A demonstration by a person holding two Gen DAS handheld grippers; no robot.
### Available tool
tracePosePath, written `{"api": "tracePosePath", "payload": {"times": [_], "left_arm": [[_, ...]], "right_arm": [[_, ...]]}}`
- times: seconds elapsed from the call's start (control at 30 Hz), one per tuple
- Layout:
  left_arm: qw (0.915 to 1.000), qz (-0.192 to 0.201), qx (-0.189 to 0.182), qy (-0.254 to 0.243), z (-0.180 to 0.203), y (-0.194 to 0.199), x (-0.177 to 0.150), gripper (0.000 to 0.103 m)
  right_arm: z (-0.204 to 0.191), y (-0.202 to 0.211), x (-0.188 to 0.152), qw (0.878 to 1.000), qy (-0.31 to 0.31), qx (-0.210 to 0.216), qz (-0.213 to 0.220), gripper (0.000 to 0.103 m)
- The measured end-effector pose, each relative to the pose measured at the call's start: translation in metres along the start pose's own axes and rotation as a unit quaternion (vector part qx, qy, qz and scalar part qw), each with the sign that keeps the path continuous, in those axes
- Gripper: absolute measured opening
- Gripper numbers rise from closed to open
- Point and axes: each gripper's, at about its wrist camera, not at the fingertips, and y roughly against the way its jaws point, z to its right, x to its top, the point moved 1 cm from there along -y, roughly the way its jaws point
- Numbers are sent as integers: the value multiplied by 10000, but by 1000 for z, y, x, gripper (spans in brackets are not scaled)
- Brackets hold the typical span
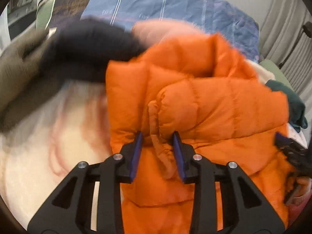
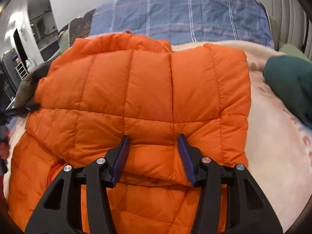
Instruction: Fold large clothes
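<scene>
An orange quilted puffer jacket (image 1: 204, 101) lies folded over itself on a cream blanket (image 1: 39, 165). In the left wrist view my left gripper (image 1: 157, 134) sits at the jacket's left edge. Its blue pads stand apart, and a narrow wrinkled fold (image 1: 159, 150) runs loosely between them. In the right wrist view the jacket (image 2: 136, 87) shows a flat folded panel on top. My right gripper (image 2: 154, 137) hovers over that panel's near hem with its jaws wide and nothing pinched. A dark finger with a blue pad (image 1: 282, 142) at the left view's right edge is the other gripper.
A blue plaid quilt (image 2: 185, 13) lies across the back of the bed. A dark green garment (image 2: 288, 81) rests to the right on the cream blanket (image 2: 273, 146). A blurred black garment (image 1: 87, 48) and an olive one (image 1: 19, 74) lie to the left. Curtains (image 1: 288, 39) hang at far right.
</scene>
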Motion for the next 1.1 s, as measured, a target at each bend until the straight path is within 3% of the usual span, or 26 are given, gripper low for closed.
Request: {"api": "tracePosePath", "payload": {"times": [0.13,0.27,0.3,0.33,0.4,0.43,0.5,0.63,0.7,0.97,1.0,1.1], "left_arm": [[9986,292,411,-188,4,13,8,36],[9911,934,861,-391,14,50,20,52],[9884,1097,992,-355,17,61,21,52],[9876,1223,938,-299,21,70,21,51],[9899,1360,307,-240,32,85,28,46],[9908,1313,25,-337,42,85,27,39],[9914,1091,-162,-708,67,72,20,37],[9895,291,431,-1346,90,-3,-8,39],[9870,390,535,-1466,90,-28,-17,39],[9909,357,487,-1202,82,-5,-10,42],[9920,408,447,-1111,74,9,-11,45],[9914,617,444,-1069,59,49,-23,68]], "right_arm": [[-9,23,9,9990,336,21,281,52],[4,45,18,9977,282,-61,613,55],[7,42,15,9979,211,-131,591,55],[12,38,12,9984,148,-170,515,55],[18,19,3,9998,-45,-95,179,55],[18,11,-1,9999,-90,-57,118,55],[10,4,-7,9999,-5,-83,149,58],[-2,-5,-11,9993,248,-260,111,65],[-4,-11,-15,9990,347,-271,73,65],[-3,4,-15,9988,308,-295,243,65],[-1,14,-17,9987,278,-289,328,65],[14,52,-25,9982,94,-197,557,65]]}}
